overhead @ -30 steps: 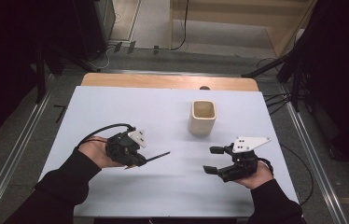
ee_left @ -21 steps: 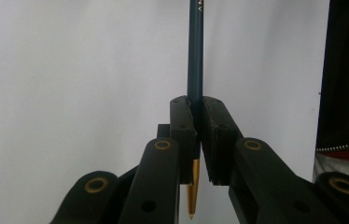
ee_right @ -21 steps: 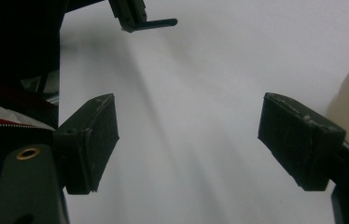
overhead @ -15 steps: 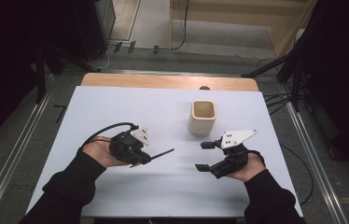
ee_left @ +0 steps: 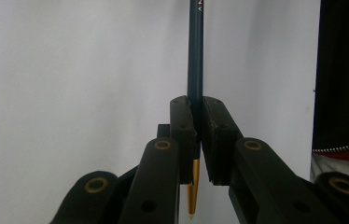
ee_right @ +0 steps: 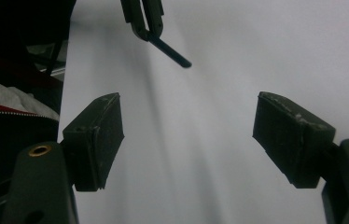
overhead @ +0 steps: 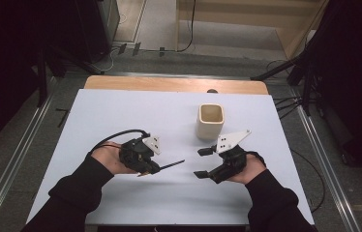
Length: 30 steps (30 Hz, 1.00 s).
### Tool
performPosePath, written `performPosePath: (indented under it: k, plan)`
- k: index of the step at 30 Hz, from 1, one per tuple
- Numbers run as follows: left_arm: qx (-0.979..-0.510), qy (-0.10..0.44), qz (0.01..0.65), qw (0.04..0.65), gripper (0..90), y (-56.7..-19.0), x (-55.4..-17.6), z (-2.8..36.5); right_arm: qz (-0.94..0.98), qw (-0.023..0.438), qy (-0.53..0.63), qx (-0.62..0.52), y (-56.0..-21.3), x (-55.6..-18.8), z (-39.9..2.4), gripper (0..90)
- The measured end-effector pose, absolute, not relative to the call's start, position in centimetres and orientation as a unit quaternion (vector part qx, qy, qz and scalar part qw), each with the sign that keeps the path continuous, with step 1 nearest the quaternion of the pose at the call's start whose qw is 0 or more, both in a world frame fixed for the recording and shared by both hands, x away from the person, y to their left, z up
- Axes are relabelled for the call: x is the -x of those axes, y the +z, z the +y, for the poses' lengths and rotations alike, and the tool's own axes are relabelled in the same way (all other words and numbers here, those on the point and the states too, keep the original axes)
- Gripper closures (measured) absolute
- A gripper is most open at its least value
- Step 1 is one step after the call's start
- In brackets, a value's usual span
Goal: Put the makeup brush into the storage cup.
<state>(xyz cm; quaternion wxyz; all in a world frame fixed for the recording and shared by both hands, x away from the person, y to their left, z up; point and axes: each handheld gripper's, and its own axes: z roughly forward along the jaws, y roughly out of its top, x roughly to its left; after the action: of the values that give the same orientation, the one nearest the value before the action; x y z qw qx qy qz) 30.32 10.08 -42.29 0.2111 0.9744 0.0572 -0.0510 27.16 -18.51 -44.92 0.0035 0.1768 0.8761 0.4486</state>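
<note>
On the white table [overhead: 121, 116], a square cream cup [overhead: 210, 121] stands right of centre. The left gripper [ee_left: 196, 116] clamps what looks like a dark pencil [ee_left: 194, 56]; the right gripper [ee_right: 186, 135] is spread wide.

Long black sleeves to the wrists. Matte black two-jaw left tool [overhead: 156, 168], brass-ringed pivots, looped black cable [overhead: 116, 136], pale three-cornered plate [overhead: 152, 143]. Matching black right tool [overhead: 203, 162], thick flat pads [ee_right: 97, 135], grey drilled triangular plate [overhead: 233, 139].

Pencil [ee_left: 194, 56]: far end cut off by top edge in left gripper view; white lettering there too small to read. Mid-shaft hidden between the clamping jaws.
</note>
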Motion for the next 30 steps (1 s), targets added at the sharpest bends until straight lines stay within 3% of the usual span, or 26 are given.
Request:
performPosePath:
  k: [23, 30]
  plan:
    - [-0.985, -0.049, -0.002, 0.168, 84.3, -42.2, -29.3, 7.8, 0.902, -0.034, 0.408, -0.139, -45.5, -27.9, -14.8, 31.8]
    - [-0.985, -0.049, -0.005, 0.167, 84.3, -42.1, -29.4, 7.6, 0.907, -0.039, 0.395, -0.138, -45.9, -27.8, -13.9, 39.7]
